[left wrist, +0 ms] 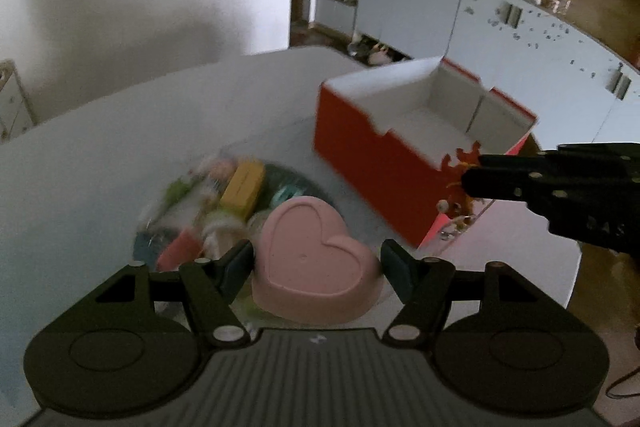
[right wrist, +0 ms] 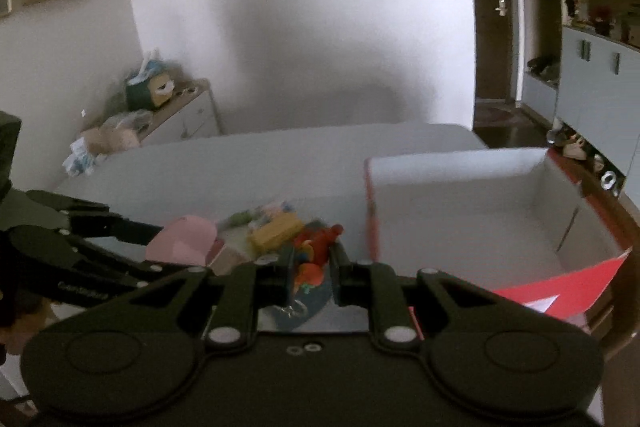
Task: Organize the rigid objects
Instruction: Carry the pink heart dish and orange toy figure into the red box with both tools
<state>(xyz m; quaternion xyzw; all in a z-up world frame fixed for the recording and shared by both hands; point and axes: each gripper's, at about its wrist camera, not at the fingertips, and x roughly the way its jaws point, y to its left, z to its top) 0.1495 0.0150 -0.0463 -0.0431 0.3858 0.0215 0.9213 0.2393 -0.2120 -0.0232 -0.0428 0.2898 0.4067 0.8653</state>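
Step in hand: carrying two items to the red box point(left wrist: 404, 163) on the desk point(left wrist: 120, 131). Left tongs point(left wrist: 316, 263) clamp the pink heart point(left wrist: 316, 259), jaws wide; right tongs point(right wrist: 312, 263), almost closed, pinch an orange-red keychain toy point(right wrist: 310, 267). Both angle downward above the pile of small things point(left wrist: 224, 207). Next: get over the box opening, then release.

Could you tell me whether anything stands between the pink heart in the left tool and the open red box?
Nothing visible does: the pink heart is lifted above the pile of toys, and only bare table lies before the red box.
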